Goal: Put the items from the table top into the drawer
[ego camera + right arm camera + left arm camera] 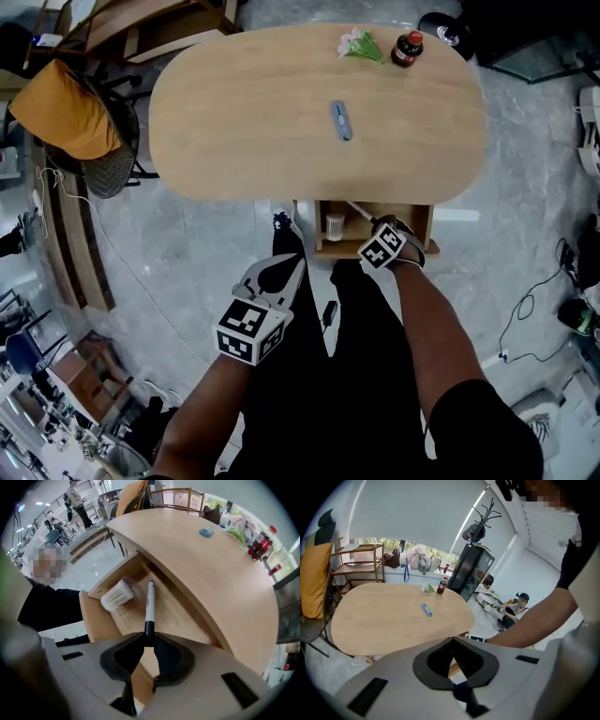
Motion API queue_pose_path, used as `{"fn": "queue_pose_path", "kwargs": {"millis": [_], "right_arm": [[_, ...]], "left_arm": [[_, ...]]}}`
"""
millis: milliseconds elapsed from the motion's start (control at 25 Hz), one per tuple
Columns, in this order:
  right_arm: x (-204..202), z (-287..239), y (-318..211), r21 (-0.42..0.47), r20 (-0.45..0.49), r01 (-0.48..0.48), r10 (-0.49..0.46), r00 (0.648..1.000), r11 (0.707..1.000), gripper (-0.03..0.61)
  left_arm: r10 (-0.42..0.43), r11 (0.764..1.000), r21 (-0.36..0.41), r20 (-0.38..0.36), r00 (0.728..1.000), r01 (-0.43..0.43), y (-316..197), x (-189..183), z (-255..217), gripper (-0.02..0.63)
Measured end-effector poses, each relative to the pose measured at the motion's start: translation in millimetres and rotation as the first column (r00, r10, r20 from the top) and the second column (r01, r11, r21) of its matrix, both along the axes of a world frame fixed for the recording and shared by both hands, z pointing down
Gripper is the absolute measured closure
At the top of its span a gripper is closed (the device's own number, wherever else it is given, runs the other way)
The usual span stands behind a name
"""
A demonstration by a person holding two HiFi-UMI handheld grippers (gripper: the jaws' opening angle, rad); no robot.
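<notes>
Progress partial: we grip the marker (149, 603) in the right gripper (146, 639) over the open drawer (174, 613) at the table's (244, 122) six o'clock, white tub (117, 595) already inside, left gripper (452, 638) pinched together and empty, with blue item (341, 120) mid-table and flowers (360, 43) and bottle (407, 48) at one o'clock still to go.

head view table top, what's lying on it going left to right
small blue tool → pink flower sprig → dark bottle with a red cap
</notes>
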State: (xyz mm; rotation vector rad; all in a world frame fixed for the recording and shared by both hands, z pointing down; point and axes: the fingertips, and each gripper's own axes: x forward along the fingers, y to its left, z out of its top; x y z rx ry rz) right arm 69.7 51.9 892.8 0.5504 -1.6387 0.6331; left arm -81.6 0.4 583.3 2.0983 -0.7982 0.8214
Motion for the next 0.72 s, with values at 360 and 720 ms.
{"fn": "queue_pose_path", "kwargs": {"millis": [360, 720], "right_arm": [[-22, 38, -17, 0.032, 0.008, 0.035, -0.035, 0.999, 0.999, 0.518], [-23, 45, -18, -0.002, 0.013, 0.025, -0.025, 1.0, 1.0, 0.446]], "left_arm": [[-0.054, 0.998, -0.025, 0.039, 0.998, 0.055, 11, -22, 23, 0.612], [-0.073, 0.997, -0.019, 0.033, 0.997, 0.074, 5, -24, 26, 0.612]]}}
